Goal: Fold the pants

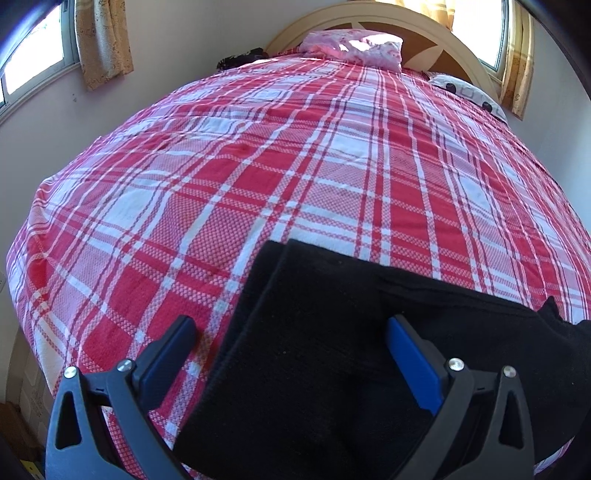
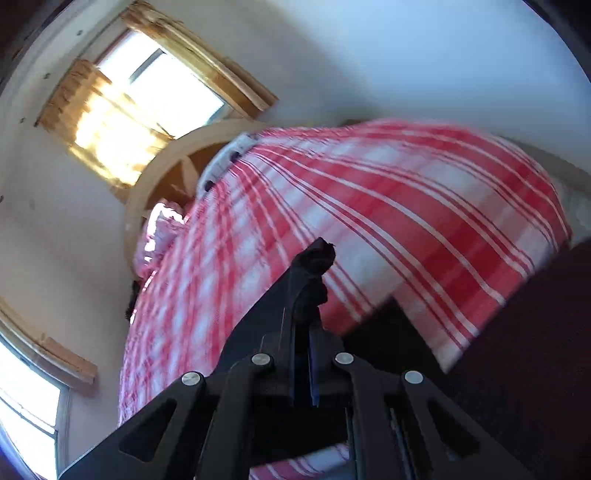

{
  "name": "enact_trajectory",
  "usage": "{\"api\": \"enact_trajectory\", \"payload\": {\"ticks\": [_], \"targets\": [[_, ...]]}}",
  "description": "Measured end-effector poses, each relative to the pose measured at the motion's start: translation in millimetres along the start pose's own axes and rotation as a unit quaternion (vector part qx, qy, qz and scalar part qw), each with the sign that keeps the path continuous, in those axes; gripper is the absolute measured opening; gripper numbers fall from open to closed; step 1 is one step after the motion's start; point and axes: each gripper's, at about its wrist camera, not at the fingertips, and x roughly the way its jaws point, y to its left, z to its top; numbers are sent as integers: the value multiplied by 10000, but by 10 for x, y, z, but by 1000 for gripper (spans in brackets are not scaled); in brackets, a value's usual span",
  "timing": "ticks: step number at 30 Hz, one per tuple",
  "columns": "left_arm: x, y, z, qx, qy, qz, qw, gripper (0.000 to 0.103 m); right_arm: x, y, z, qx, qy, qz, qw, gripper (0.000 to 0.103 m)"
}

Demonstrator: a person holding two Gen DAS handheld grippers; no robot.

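Black pants (image 1: 314, 332) lie on the near part of a bed with a red and white plaid cover (image 1: 277, 177). My left gripper (image 1: 291, 332) is open, hovering low over the pants' left edge; one finger is over the cover, the other over the black cloth. In the tilted, blurred right wrist view my right gripper (image 2: 314, 273) is shut on a bunch of the black pants fabric (image 2: 317, 254) and holds it above the bed (image 2: 406, 206). More dark cloth (image 2: 517, 350) hangs at the lower right.
A pink pillow (image 1: 354, 48) and a white spotted pillow (image 1: 465, 92) lie at the wooden headboard (image 1: 369, 18). A dark item (image 1: 240, 59) sits at the far left corner. Curtained windows (image 1: 37, 55) flank the bed; walls stand close on both sides.
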Motion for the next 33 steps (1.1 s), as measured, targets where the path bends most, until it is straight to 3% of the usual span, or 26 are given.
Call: {"api": "enact_trajectory", "payload": {"ticks": [3,5,6,7,9,11,13,15,16,17,19,23,25,28,33], "targets": [[2,-18,22,92,11,33,10000,103,191,-575,-308,284,351,-640,9969,6],[-3,-34,25,154,4,75,9999,103,322,-740,-455,285,529,-859,9945,9],[-7,-42,23,183,-4,100,9998,103,331,-758,-503,259,414,-810,9955,12],[-6,-44,30,198,-7,121,9997,103,322,-741,-504,232,356,-821,9957,16],[-19,-57,29,232,-24,171,9996,103,320,-689,-427,98,430,-1335,9901,34],[-44,-74,30,283,-53,260,9992,103,226,-616,-346,-80,142,-2027,9791,40],[-102,-117,31,370,-127,459,9982,103,21,-484,-262,-252,-561,-2510,9660,40],[-186,-198,15,597,-309,790,9946,103,-94,-335,-205,-357,-1009,-2019,9735,40],[-225,-228,2,704,-397,915,9925,103,-25,-257,-172,-478,-851,-1454,9845,40],[-283,-273,-28,828,-506,1002,9902,103,62,-219,-162,-583,-634,-1237,9886,40],[-357,-299,-53,908,-609,971,9893,103,389,-56,-173,-1055,-184,-1452,9836,40],[-392,-262,-119,693,-463,594,9947,103,817,-10,-189,-1414,151,-1862,9722,39],[-304,-248,-173,584,-255,552,9964,103,989,-25,-213,-1471,280,-1946,9694,30],[-261,-230,-229,482,-247,506,9972,103,1060,93,-221,-1848,137,-2190,9580,8],[-255,-237,-250,462,-304,532,9971,103,961,74,-109,-1651,-216,-2101,9634,5]]}}
